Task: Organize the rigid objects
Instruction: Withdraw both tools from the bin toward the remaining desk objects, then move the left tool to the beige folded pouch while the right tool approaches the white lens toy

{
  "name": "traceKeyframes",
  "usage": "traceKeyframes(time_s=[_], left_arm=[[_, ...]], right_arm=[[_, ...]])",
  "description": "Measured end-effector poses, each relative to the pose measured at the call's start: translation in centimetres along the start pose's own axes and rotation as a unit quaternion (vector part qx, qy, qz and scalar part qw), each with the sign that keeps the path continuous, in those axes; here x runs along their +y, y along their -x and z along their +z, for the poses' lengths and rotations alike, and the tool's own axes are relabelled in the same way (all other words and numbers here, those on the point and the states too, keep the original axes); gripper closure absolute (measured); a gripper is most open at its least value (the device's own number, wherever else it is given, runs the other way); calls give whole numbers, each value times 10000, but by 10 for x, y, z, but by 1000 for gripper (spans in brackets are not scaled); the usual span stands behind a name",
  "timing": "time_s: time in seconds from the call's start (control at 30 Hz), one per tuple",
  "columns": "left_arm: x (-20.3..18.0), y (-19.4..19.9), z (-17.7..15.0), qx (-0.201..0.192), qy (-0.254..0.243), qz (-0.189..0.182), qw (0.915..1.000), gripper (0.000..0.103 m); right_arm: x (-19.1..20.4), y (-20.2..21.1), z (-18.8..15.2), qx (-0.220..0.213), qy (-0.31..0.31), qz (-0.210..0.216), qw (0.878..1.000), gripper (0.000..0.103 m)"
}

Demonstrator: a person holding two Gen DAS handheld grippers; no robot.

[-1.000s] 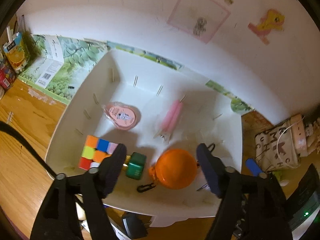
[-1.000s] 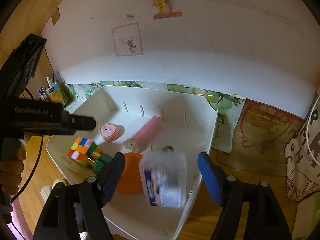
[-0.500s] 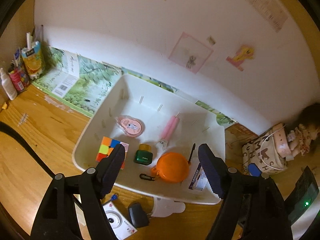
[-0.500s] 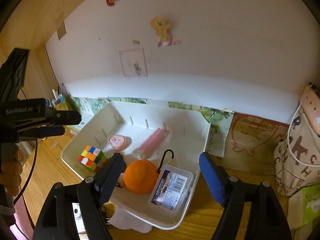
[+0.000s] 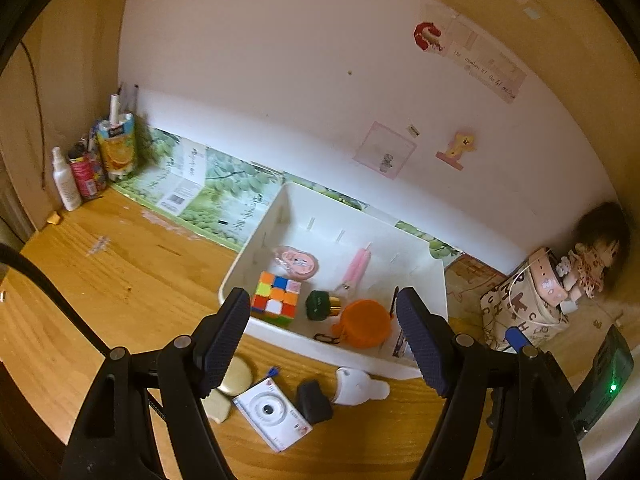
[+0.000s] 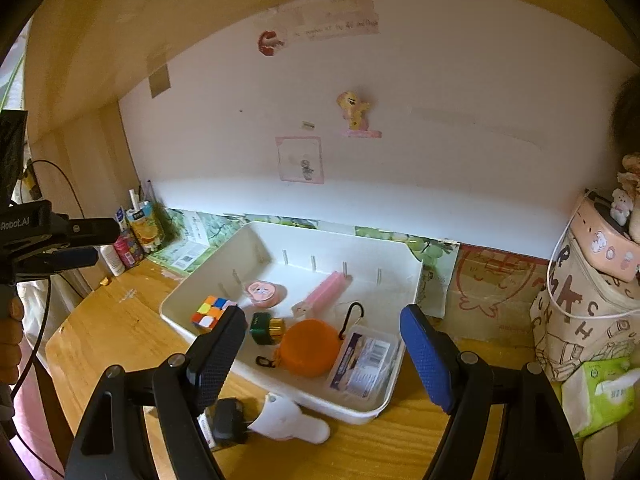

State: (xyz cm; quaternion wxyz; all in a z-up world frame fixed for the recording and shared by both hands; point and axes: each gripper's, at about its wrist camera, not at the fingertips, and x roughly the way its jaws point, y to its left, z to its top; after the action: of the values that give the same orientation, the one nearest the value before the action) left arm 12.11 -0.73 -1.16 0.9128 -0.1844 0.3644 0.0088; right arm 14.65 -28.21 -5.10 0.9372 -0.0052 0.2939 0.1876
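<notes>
Nearest, both grippers hang with nothing between their jaws: the left gripper (image 5: 322, 334) stands open, and the right gripper (image 6: 320, 350) has just been opening, its blue pads parted wide. At the bottom of the left wrist view, a white instant camera (image 5: 272, 414), a small black block (image 5: 314, 400) and a white bear-shaped piece (image 5: 358, 388) lie on the wooden desk (image 5: 120, 280). Just beyond, mid-frame, sits the white bin (image 6: 352, 406), holding a puzzle cube (image 6: 210, 312), a green bottle (image 6: 262, 326), an orange round pouch (image 6: 310, 346), a clear labelled box (image 6: 364, 358), a pink tube (image 6: 324, 294) and a pink round tin (image 6: 262, 292). Farther back, upper left, a juice carton (image 5: 116, 148) stands in the corner. The white wall (image 6: 440, 140) behind carries a pony sticker (image 6: 354, 112); a patterned bag (image 6: 580, 320) sits at far right.
</notes>
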Motion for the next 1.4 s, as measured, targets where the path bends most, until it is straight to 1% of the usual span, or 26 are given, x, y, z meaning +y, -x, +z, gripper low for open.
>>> traceKeyframes(time_s=[0.13, 0.33, 0.57, 0.77, 1.07, 1.17, 1.3, 1.37, 1.4], left_arm=[[5, 14, -11, -119, -87, 131, 9998, 24], [7, 23, -28, -48, -336, 355, 9988, 24], [9, 17, -49, 299, -633, 628, 9956, 24], [17, 6, -63, 695, -663, 762, 9925, 24], [37, -11, -81, 1277, -955, 1062, 9815, 24], [45, -20, -86, 1464, -1110, 1158, 9762, 24], [58, -34, -91, 1760, -1277, 1191, 9688, 24], [64, -41, -92, 1884, -1375, 1178, 9653, 24], [67, -45, -92, 1975, -1457, 1170, 9623, 24]], right_arm=[[10, 11, -8, -13, 125, 29, 9999, 23], [20, 21, -23, 50, 219, 100, 9997, 23], [22, 20, -45, 348, 15, 268, 9990, 23], [17, 8, -64, 848, -473, 459, 9942, 23], [26, -8, -88, 1462, -812, 642, 9838, 23], [32, -17, -94, 1683, -954, 725, 9784, 23], [42, -27, -102, 1981, -1137, 789, 9704, 23], [47, -32, -106, 2129, -1256, 809, 9656, 23], [49, -36, -108, 2235, -1427, 841, 9605, 23]])
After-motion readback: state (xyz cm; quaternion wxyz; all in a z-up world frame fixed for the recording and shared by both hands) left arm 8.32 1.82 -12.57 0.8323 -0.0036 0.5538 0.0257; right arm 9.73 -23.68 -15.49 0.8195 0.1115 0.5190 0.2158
